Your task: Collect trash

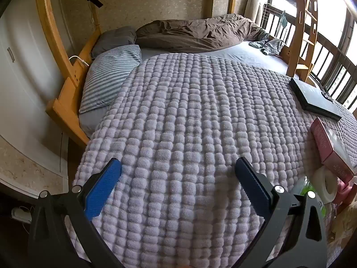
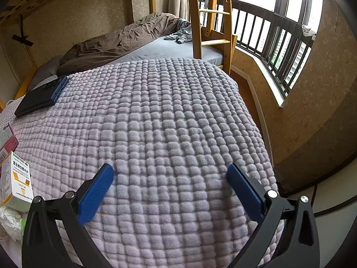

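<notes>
Both the left gripper and right gripper hover with jaws wide and empty over the lilac waffle-knit blanket, probably since the trash, a white-and-orange cardboard medicine box and a crumpled white wrapper, sits between them at the bed's near edge.

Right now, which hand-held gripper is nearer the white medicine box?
Right. The box sits just beside the right hand-held gripper, on its left; the left hand-held gripper is farther, its view not showing it.

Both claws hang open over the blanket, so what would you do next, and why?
Probably swing the right gripper left toward the white medicine box. Both it and the left gripper are open and empty, and the boxes lie between them on the quilted blanket.
</notes>
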Available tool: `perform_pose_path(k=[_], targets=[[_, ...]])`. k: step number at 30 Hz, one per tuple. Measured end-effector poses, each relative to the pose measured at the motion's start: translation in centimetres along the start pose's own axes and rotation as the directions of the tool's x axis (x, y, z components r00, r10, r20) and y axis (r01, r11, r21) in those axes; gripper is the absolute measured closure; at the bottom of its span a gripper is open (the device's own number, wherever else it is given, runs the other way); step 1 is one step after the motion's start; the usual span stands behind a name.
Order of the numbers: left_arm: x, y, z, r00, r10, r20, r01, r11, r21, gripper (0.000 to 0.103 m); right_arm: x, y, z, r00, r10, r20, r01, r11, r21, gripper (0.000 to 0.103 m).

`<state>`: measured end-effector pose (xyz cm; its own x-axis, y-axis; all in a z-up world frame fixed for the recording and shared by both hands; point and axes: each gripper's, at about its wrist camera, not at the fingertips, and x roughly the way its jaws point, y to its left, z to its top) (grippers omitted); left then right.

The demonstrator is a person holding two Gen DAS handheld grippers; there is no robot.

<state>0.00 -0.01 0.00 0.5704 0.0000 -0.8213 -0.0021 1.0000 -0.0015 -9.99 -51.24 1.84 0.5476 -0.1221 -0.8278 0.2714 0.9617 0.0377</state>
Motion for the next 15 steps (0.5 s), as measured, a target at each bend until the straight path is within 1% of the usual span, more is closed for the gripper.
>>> perform_pose_path(k=[5, 15], targets=[[-0.02, -0.05, 0.00, 1.000, 0.003, 0.000, -0.003, 1.000, 0.002, 0.001, -0.03, 0.05, -0.05, 1.000, 0.005, -0.015, -0.005, 1.000, -0.002, 0.004], [0.01, 0.00, 0.00, 1.000, 0.001, 0.000, -0.001, 1.000, 0.001, 0.001, -0.09, 0.05, -0.03, 1.000, 0.003, -0.005, -0.003, 1.000, -0.003, 0.004]])
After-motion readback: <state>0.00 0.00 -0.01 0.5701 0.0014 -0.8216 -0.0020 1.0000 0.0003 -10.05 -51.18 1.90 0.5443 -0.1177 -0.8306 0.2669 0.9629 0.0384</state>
